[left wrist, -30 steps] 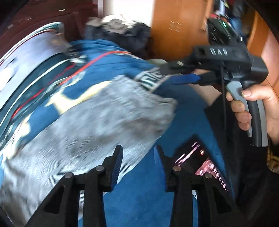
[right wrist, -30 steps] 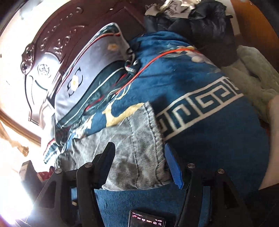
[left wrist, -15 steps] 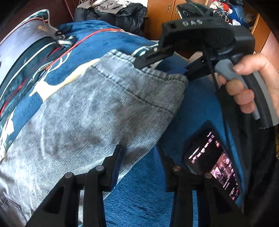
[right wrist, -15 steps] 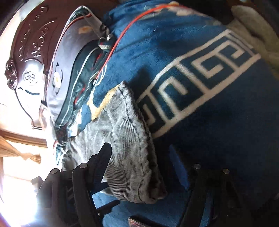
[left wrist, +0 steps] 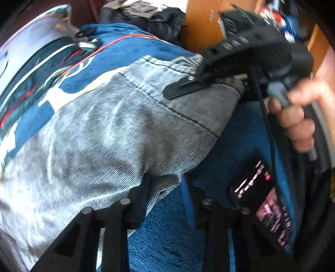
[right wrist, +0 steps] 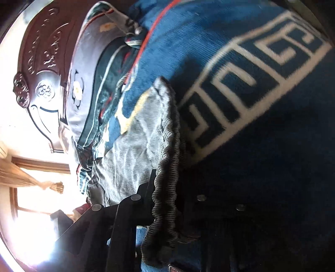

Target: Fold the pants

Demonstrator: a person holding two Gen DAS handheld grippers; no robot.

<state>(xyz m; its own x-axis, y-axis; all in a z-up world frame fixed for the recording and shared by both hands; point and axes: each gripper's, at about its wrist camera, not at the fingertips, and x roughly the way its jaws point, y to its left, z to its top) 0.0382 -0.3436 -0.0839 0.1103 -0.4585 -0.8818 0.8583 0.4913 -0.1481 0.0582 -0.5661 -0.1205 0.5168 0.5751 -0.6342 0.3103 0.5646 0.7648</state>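
Grey washed denim pants (left wrist: 100,134) lie on a blue blanket (left wrist: 167,240) on a bed. In the left wrist view my left gripper (left wrist: 165,188) has its jaws around the near corner of the pants' hem, with cloth between them and a gap still showing. My right gripper (left wrist: 209,87), held in a hand, reaches over the far corner of the hem, one finger lying on top of the cloth. In the right wrist view the ribbed hem edge (right wrist: 167,188) runs between the right gripper's (right wrist: 169,200) fingers, which look closed on it.
A phone with a lit screen (left wrist: 263,198) lies on the blanket to the right of the left gripper. A carved dark headboard (right wrist: 41,69) and pillows (left wrist: 31,62) stand at the far left. Dark clothes (left wrist: 142,14) are piled at the bed's far end, near a wooden cabinet (left wrist: 205,21).
Both grippers have moved in onto the hem end of the pants. The right gripper has closed on the far corner. The left gripper's jaws now have the near corner between them.
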